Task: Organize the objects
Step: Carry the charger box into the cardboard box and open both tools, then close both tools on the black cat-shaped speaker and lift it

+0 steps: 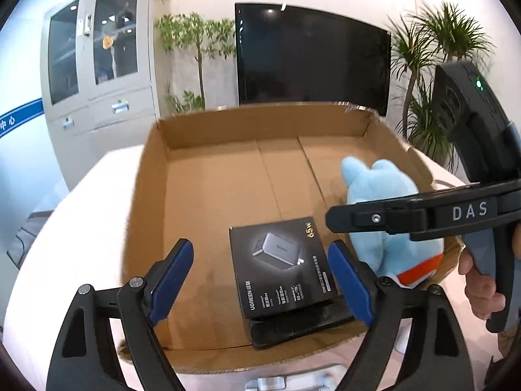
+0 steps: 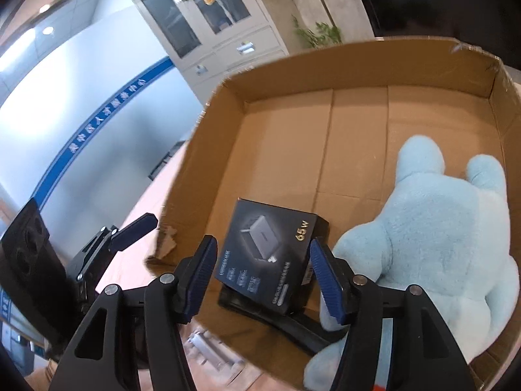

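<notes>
Room, left to right from your left wrist view: a glass wall with a blue stripe (image 1: 19, 117); a grey cabinet (image 1: 97, 65) with glazed doors above drawers; a thin leafy plant (image 1: 195, 42); a dark screen (image 1: 312, 55) on the white wall; a spiky plant (image 1: 433, 65) at the right.

Surface: a white table (image 1: 65, 228), rounded at its left edge. A grey handled item lies just outside the box's near wall; what it is you cannot tell.

Container: one open cardboard box (image 1: 202, 176), low-walled, on the table. Its near left corner is torn in the right wrist view. The far half of its floor is bare.

Contents, left to right:
- A black charger box (image 1: 280, 267), printed "65W", near the box's front wall. It rests tilted on a flat black item (image 1: 302, 325) under it.
- A blue plush (image 1: 387, 182), just beside the charger box on its right, against the right wall, with an orange and white patch at its near end.

Your tongs:
- Left gripper (image 1: 260, 277): released. Its blue pads stand wide on either side of the charger box without pressing it, the left pad well clear.
- Right gripper (image 2: 263, 277): released, too. Its pads flank the charger box from above, with a gap on the left side; the right pad sits between charger box and plush. Whether that pad touches either, you cannot tell.

Your hand (image 1: 482, 286) shows on the right gripper's handle in the left view.
</notes>
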### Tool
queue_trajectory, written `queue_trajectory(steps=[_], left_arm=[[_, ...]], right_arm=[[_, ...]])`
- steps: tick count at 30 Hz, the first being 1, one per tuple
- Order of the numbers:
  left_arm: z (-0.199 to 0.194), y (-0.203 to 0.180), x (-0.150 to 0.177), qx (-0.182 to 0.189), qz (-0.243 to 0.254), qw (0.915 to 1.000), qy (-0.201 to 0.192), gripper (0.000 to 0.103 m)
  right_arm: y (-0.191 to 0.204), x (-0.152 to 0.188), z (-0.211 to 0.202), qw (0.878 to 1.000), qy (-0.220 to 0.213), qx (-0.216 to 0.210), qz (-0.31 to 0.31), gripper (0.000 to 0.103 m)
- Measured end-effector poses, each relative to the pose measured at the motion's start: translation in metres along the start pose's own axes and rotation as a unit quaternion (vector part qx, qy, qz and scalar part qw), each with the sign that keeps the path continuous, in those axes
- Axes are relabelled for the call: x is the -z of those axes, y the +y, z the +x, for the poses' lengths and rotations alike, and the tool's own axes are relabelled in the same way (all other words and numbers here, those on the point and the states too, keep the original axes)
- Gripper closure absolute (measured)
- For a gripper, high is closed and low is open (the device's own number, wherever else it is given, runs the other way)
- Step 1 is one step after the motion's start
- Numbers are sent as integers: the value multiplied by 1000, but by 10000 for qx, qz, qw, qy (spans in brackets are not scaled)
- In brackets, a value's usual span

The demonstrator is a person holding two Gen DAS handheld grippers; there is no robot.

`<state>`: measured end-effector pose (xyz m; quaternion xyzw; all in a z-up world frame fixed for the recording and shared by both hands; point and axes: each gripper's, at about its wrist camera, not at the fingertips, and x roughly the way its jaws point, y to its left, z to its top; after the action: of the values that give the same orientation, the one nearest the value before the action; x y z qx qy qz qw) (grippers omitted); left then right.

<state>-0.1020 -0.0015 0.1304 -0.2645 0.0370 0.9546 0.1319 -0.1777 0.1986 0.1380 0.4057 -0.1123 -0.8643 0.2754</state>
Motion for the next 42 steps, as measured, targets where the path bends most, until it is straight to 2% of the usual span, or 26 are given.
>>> queue_trajectory(steps=[3, 8, 13, 17, 19, 21, 24, 28, 29, 30, 31, 34, 38, 42], left_arm=[[-15, -2, 1, -100, 87, 9998, -115, 18], [-27, -4, 9, -233, 165, 9996, -72, 18], [-45, 6, 34, -275, 78, 9996, 59, 18], [-79, 31, 66, -95, -258, 9996, 21, 17], [-90, 45, 87, -95, -351, 9993, 85, 9], [-91, 56, 106, -188, -345, 9989, 271, 4], [-81, 66, 130, -189, -346, 9969, 685, 4], [-68, 61, 144, -166, -88, 9966, 798, 4], [-64, 61, 146, -142, -81, 9965, 816, 6], [-58, 63, 148, -98, -138, 9961, 868, 13], [-55, 65, 149, -46, -187, 9954, 936, 25], [-41, 70, 158, 27, -291, 9921, 1224, 46], [-40, 73, 162, 101, -391, 9918, 1216, 46], [-41, 76, 163, 208, -509, 9913, 1200, 46]], right_arm=[[8, 6, -13, 9999, -119, -82, -72, 44], [24, 20, -26, 9992, -191, -306, -177, 44], [42, 41, -25, 9975, -35, -565, -425, 44], [66, 70, -17, 9918, 288, -740, -1004, 44], [77, 83, -6, 9872, 494, -819, -1277, 44], [93, 95, 10, 9810, 751, -930, -1525, 44], [111, 105, 39, 9742, 1082, -1012, -1703, 44], [133, 113, 84, 9647, 1535, -1115, -1826, 44], [138, 113, 97, 9622, 1655, -1136, -1838, 44], [141, 114, 104, 9617, 1689, -1111, -1853, 44], [144, 114, 112, 9608, 1748, -1081, -1858, 44], [146, 114, 137, 9586, 1962, -1029, -1786, 44], [146, 117, 159, 9519, 2260, -1310, -1601, 44], [141, 120, 160, 9532, 2230, -1400, -1483, 45]])
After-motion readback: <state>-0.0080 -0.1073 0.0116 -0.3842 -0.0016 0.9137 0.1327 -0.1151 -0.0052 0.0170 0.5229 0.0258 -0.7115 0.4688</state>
